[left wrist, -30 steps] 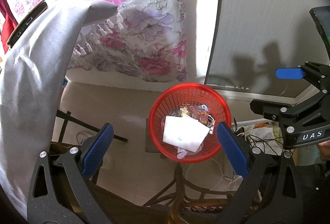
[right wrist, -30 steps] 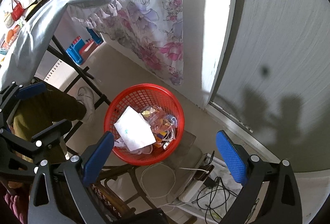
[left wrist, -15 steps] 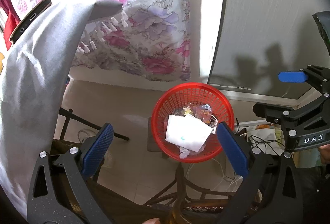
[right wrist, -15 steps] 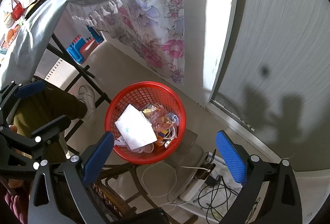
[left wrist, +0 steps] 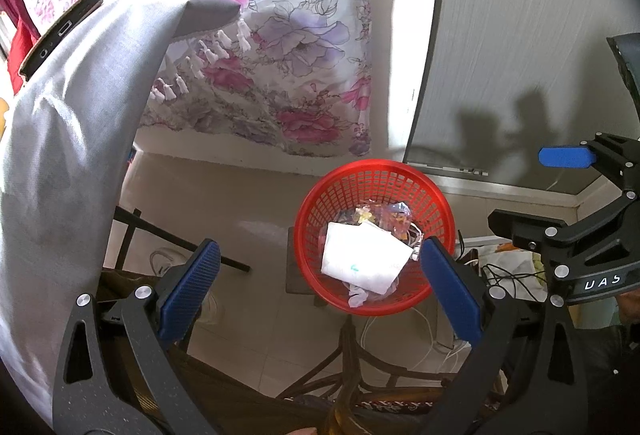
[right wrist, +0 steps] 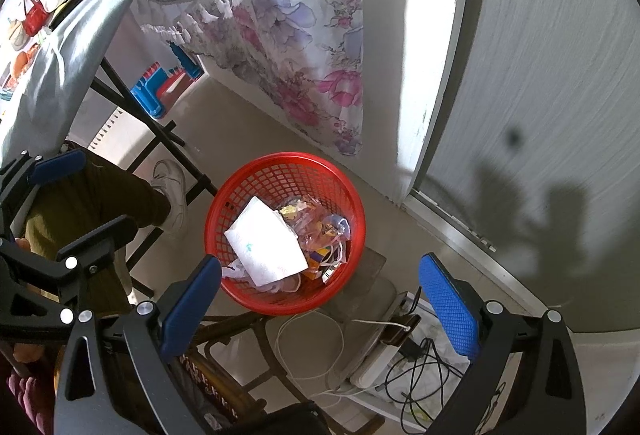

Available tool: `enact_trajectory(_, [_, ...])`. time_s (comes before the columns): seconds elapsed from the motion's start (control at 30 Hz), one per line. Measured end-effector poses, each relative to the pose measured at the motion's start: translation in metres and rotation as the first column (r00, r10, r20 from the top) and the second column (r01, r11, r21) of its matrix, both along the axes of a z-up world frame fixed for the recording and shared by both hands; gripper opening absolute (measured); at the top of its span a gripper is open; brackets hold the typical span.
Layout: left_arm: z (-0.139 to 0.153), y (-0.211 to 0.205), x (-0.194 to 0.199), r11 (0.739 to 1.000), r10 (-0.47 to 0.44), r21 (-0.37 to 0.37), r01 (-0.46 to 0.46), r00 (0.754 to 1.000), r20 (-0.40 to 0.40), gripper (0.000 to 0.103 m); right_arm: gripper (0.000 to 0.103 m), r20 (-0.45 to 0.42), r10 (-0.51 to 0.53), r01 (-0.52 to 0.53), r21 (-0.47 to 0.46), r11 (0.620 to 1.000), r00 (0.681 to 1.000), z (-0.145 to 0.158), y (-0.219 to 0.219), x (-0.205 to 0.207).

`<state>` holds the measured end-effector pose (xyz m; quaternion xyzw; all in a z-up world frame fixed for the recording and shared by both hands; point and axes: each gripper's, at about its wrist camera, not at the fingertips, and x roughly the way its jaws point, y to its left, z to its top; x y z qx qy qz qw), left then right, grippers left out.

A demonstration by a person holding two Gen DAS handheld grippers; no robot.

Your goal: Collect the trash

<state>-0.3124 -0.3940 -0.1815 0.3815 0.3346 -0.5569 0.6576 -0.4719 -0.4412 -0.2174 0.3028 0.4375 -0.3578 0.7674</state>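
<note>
A red mesh basket (left wrist: 320, 191) stands on the floor by the wall, below both grippers. A white sheet of paper (left wrist: 362, 259) lies on top of crumpled clear wrappers (left wrist: 394, 215) inside it. My left gripper (left wrist: 319, 247) hangs open above the basket's near rim with nothing between its blue pads. In the right wrist view the same basket (right wrist: 354, 207) and paper (right wrist: 266, 245) show, and my right gripper (right wrist: 320, 262) is open and empty above the near rim. Each gripper also appears in the other's view: the right gripper (left wrist: 532, 195) and the left gripper (right wrist: 80, 197), both open.
A grey-covered ironing board (left wrist: 80, 115) rises at the left on black legs (right wrist: 160, 131). A floral curtain (left wrist: 260, 35) hangs behind. A power strip with tangled cables (right wrist: 400, 347) lies right of the basket. A person's leg and white shoe (right wrist: 172, 187) stand left of it.
Both views have shifted only slightly, the basket drifting a little right in the left wrist view. Both grippers stay open and empty, and the basket's contents are the same.
</note>
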Motion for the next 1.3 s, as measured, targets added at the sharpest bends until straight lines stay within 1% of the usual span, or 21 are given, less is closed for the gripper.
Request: enact_trajectory(1.3, [-0.0008, 0.0001, 0.0002, 1.0, 0.002, -0.004, -0.002, 1.0, -0.007, 0.096, 0.097, 0.001, 0.003, -0.003, 0.011, 1.0, 1.0, -0.0036, 0.0025, 0.0024])
